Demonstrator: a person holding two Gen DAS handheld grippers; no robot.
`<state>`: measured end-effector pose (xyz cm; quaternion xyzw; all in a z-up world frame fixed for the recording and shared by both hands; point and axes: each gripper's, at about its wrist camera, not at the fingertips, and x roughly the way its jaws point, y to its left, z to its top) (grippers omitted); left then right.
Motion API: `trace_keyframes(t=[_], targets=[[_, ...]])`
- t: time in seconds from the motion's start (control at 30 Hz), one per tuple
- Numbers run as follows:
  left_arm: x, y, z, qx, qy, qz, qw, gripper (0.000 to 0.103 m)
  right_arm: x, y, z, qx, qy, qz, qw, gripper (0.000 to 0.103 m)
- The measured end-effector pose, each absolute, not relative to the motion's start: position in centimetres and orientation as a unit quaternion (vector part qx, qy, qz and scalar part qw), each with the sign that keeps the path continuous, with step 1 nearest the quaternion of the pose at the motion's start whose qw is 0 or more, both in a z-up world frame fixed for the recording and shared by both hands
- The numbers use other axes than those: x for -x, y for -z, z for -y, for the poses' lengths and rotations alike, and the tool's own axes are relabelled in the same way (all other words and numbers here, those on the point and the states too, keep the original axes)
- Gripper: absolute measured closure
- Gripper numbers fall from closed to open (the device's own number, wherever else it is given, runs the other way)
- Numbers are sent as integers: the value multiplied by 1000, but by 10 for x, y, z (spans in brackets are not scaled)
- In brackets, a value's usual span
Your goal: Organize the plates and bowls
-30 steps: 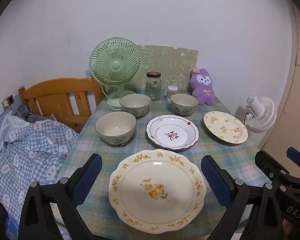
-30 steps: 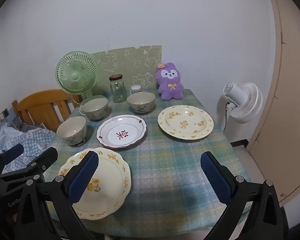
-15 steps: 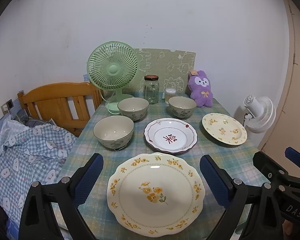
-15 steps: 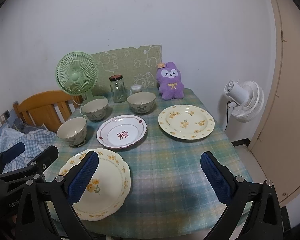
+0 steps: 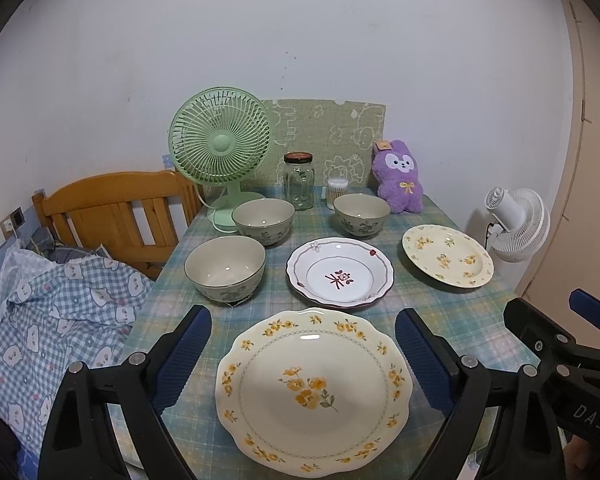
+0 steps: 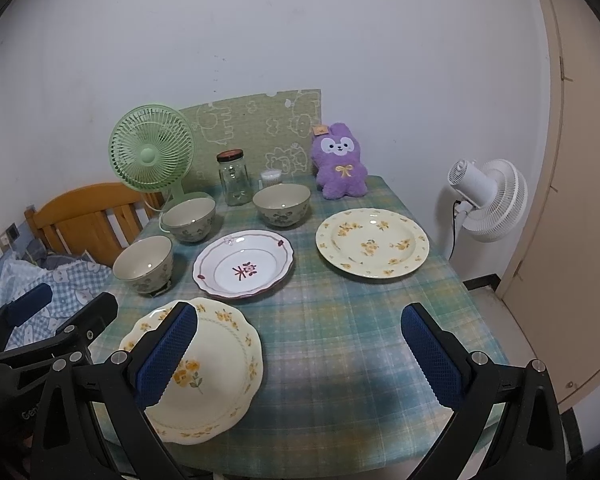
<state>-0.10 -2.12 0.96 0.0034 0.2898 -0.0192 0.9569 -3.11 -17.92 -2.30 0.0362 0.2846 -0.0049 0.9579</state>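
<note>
On plaid cloth (image 5: 440, 312), scalloped glossy floral plate (image 5: 314, 390), three round ceramic bowls (image 5: 225, 268).

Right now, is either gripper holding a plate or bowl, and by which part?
Nothing is held. The left gripper frames the near floral plate with open jaws, pads clear. The right gripper is open over bare tablecloth.

White wall (image 5: 300, 32), wooden chair (image 5: 112, 208) at left, beige door (image 6: 572, 200) at right, checked tablecloth (image 6: 340, 320).

Bare tablecloth (image 6: 340, 340) lies open at near right, while bowls (image 6: 144, 264), jar (image 6: 234, 180) and green fan (image 6: 152, 156) crowd the far left.
</note>
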Motion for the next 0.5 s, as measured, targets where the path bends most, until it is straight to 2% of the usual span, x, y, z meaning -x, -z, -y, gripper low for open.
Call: trace_keyframes(t=[0.5], targets=[[0,-8,23,-4,21,-289,957,9,33,23,181,-39,7,-285,958,0]])
